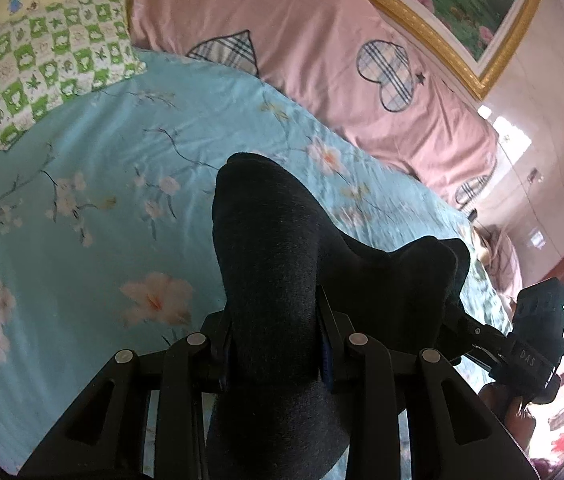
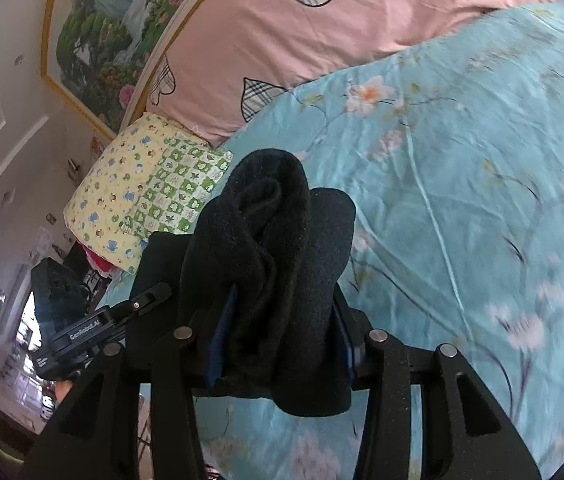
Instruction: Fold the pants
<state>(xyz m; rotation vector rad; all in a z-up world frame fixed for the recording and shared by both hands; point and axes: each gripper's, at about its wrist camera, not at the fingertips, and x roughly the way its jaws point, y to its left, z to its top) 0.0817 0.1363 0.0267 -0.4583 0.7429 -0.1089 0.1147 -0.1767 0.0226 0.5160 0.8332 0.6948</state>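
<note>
Tilting downward over the bed [image 1: 82,168], left claw [image 1: 274,344] and right claw [image 2: 282,340] each clamp bunched black pants [image 1: 270,248]; two pillows [image 1: 50,60] beyond.

The pants [image 1: 274,280] hang bunched above the bed [image 1: 82,200] — pillow [image 1: 50,64] at its head, quilt [image 1: 302,40] along the far side, a framed picture [image 1: 462,0] behind on the wall.
</note>
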